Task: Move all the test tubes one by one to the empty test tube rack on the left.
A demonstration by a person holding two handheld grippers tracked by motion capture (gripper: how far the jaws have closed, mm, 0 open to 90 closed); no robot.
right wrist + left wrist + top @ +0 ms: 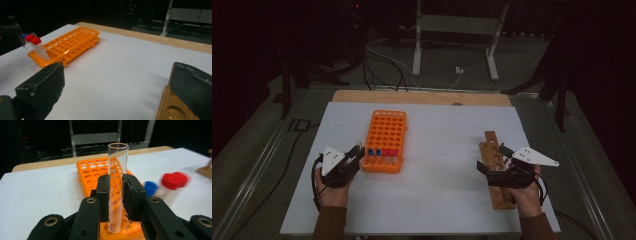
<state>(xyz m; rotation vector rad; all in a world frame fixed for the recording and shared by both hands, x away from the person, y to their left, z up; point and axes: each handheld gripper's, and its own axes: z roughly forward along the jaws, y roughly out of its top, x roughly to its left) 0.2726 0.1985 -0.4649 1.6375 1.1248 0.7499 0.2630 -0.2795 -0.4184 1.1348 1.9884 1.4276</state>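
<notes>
left hand-held gripper (116, 195) clamped on clear glass tube (117, 170), held upright at near end of orange rack (93, 173), beside red-capped tube (172, 186) and blue-capped tube (150, 188). right hand-held gripper (494, 159) with jaws spread wide, nothing between them, over wooden rack (492, 150) on white worktop (442, 135).

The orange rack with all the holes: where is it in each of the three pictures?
High view: the orange rack lies left of centre on the white table, just right of the left claw.
Left gripper view: it lies behind and beneath the clear tube held by that claw.
Right gripper view: upper left, on the table.
Shared landmark: the red-capped tubes standing at the rack's end.
</notes>
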